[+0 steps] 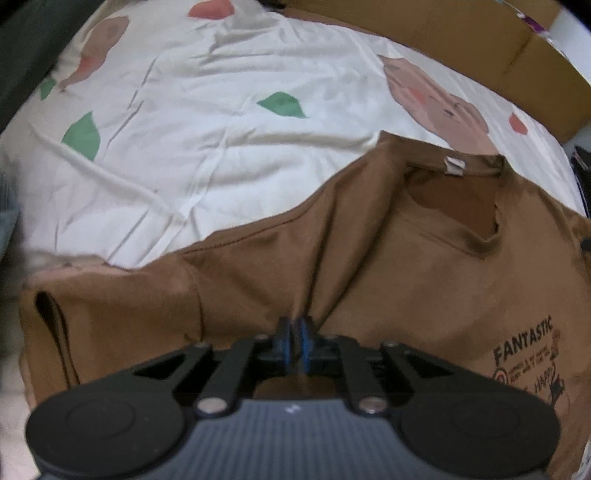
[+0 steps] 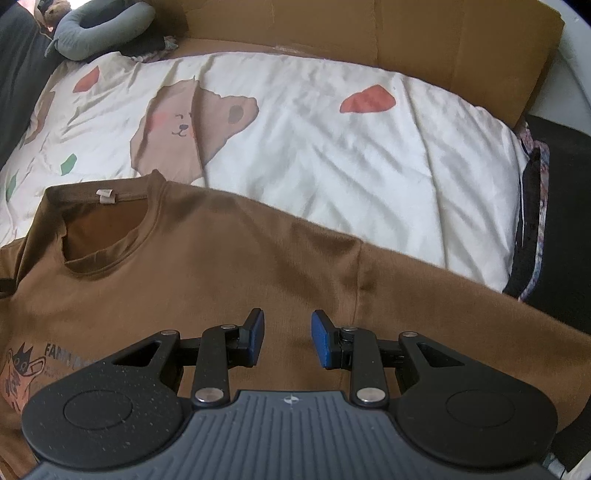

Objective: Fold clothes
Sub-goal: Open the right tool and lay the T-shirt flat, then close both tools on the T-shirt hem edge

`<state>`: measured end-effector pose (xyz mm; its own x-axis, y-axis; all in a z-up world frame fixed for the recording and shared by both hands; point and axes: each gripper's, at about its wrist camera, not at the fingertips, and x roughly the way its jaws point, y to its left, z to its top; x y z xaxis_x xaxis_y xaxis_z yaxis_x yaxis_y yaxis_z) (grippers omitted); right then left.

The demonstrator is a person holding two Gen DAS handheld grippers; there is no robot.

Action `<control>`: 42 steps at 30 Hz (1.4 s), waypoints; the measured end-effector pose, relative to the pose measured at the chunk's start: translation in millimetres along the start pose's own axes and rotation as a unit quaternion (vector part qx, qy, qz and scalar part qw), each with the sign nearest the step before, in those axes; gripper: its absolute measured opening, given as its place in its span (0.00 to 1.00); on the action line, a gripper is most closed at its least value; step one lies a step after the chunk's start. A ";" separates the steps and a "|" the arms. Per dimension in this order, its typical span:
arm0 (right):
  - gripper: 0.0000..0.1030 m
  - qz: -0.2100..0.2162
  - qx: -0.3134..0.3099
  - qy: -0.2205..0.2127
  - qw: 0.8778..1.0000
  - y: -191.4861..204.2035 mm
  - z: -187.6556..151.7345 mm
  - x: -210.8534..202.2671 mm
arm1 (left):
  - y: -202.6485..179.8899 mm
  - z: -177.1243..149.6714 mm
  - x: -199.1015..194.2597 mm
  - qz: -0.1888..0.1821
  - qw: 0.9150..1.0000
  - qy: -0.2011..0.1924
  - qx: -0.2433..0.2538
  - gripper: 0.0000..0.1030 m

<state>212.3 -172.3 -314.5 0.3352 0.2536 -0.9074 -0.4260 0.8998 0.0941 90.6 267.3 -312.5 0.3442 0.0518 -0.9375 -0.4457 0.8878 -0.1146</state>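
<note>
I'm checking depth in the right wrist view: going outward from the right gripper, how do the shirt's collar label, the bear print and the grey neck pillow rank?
From the right gripper:
1. Collar label, up left, on the shirt.
2. Bear print, beyond it, on the bedsheet.
3. Grey neck pillow, far top-left corner.

Two matching handheld grippers, black and grey with blue pads.

The left gripper (image 1: 294,341) and the right gripper (image 2: 287,341) share one build: a ribbed dark-grey body with a small white cross mark, flanked by round black housings with a recessed disc in each. Black linkage bars pivot on shiny silver pins. The fingers (image 2: 325,343) end in blue textured pads. The right one's black plastic looks dust-speckled.
</note>
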 end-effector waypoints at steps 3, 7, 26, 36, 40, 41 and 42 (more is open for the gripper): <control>0.34 0.001 -0.006 -0.005 1.000 -2.2 7.8 0.4 | 4.3 4.2 -11.6 -0.004 1.000 -0.001 0.006 0.23; 0.34 -0.006 -0.010 -0.009 1.000 -7.2 20.3 2.0 | 10.6 13.3 -26.7 0.000 1.000 -0.008 0.017 0.32; 0.34 -0.025 -0.072 0.010 0.997 -28.6 56.3 37.6 | 49.6 58.5 -28.8 0.061 0.995 -0.020 0.071 0.35; 0.34 -0.032 -0.082 0.046 0.995 -25.8 48.7 62.8 | 51.1 69.9 -12.0 0.060 0.992 -0.001 0.110 0.35; 0.34 -0.030 -0.084 0.064 0.994 -26.3 54.2 65.3 | 48.2 70.6 -7.6 0.044 0.991 0.003 0.123 0.43; 0.35 -0.034 -0.089 0.068 0.993 -24.1 54.8 66.5 | 47.7 70.4 -6.4 0.039 0.992 0.006 0.124 0.45; 0.35 -0.037 -0.094 0.071 0.992 -22.0 55.5 67.6 | 46.3 70.2 -5.3 0.032 0.991 0.012 0.129 0.47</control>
<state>290.9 -155.3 -355.1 0.2546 0.1240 -0.9591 -0.5577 0.8290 -0.0409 126.2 340.3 -289.7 0.3008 0.1042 -0.9480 -0.2398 0.9703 0.0306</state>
